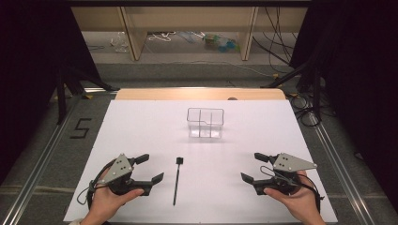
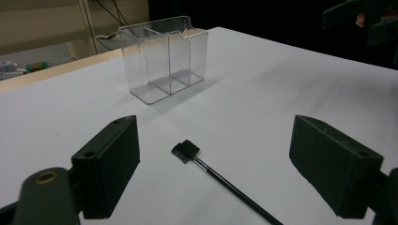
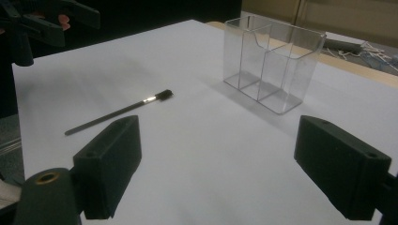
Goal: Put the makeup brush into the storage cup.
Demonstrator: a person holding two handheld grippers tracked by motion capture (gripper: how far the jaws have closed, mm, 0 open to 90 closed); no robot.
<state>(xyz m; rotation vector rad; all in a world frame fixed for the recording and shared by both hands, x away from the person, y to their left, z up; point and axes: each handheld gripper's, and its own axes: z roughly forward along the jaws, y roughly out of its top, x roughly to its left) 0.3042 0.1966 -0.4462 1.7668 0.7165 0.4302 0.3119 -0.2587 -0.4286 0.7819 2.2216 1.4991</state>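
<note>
High view had the small black brush lying flat on the white worktop, well in front of the clear divided holder, probably so either side could grab it. Left hand-held gripper sat just left of the brush, right hand-held gripper farther off to its right, both with jaws spread wide and holding nothing.
</note>
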